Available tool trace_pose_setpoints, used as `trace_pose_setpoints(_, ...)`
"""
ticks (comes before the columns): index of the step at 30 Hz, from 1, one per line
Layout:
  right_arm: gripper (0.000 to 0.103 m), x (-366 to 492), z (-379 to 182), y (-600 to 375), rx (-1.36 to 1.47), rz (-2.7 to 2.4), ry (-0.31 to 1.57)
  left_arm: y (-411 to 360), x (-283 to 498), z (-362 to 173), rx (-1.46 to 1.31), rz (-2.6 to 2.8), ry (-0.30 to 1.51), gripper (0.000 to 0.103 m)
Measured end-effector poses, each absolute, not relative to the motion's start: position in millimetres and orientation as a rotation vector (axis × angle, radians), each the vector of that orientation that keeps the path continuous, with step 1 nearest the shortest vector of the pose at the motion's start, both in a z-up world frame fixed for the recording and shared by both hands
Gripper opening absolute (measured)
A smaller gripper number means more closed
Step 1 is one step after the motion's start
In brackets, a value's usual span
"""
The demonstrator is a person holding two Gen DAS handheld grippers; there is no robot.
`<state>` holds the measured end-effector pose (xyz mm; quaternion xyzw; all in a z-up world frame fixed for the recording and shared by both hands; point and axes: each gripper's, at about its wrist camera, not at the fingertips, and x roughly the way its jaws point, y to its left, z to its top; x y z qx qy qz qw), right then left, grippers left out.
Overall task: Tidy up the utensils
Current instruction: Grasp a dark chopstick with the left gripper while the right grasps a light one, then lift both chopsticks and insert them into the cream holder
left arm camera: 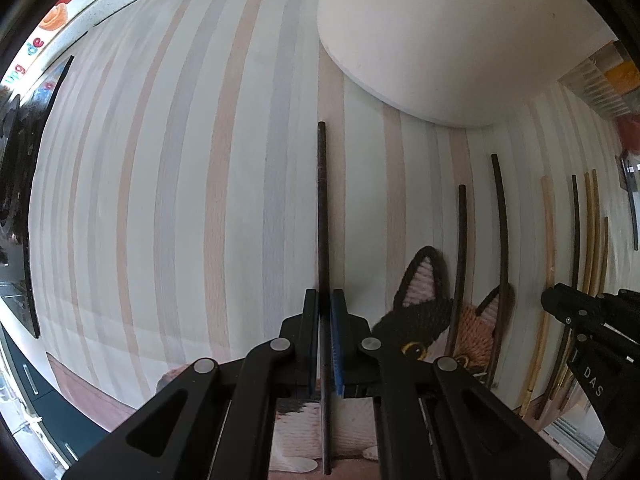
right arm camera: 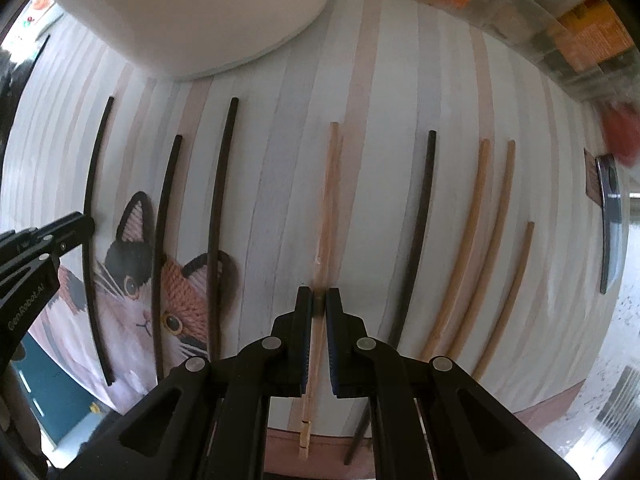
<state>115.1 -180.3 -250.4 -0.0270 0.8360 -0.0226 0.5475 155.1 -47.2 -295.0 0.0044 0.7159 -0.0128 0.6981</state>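
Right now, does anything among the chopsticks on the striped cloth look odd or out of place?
One dark chopstick lies among the light wooden ones, apart from the other dark sticks by the cat picture. Otherwise nothing looks spilled or broken.

We see a striped cloth in pale grey, peach and white over the table. A white oval slab lies on its far part. Near us a mat woven with two cats, one black and white, one orange, lies on the cloth. At the far right a clear box holds orange and dark packs, with something red, blurred, below it. A dark, flat thing lies by the cloth's right edge.
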Motion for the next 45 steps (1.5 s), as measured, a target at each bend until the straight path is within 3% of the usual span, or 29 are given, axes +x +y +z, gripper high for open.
trace_pose_setpoints(5,0.008,123.8,-264.6,-169.0,-0.072,-0.051,2.010,-50.7,158.2,-303.1,0.010,-0.022,1.588,0.004)
trace_pose_setpoints(15,0.007,116.8,-251.4,-165.6,-0.006,-0.053,1.854,-48.6,133.4,-278.5,0.002,0.010,1.474,0.003)
trace_pose_setpoints(24,0.007,122.7,-197.0,-163.4,0.092,-0.005,1.690,-35.9,102.3,-209.5,-0.082,0.005,1.314,0.003)
trace_pose_setpoints(34,0.006,130.6,-97.0,-176.9,0.160,0.057,1.433,-16.4,81.4,-96.0,-0.170,0.003,1.047,0.003)
trace_pose_setpoints(45,0.006,220.0,12.1,-191.7,0.272,0.063,1.103,-29.9,137.6,27.2,-0.235,-0.091,0.767,0.003)
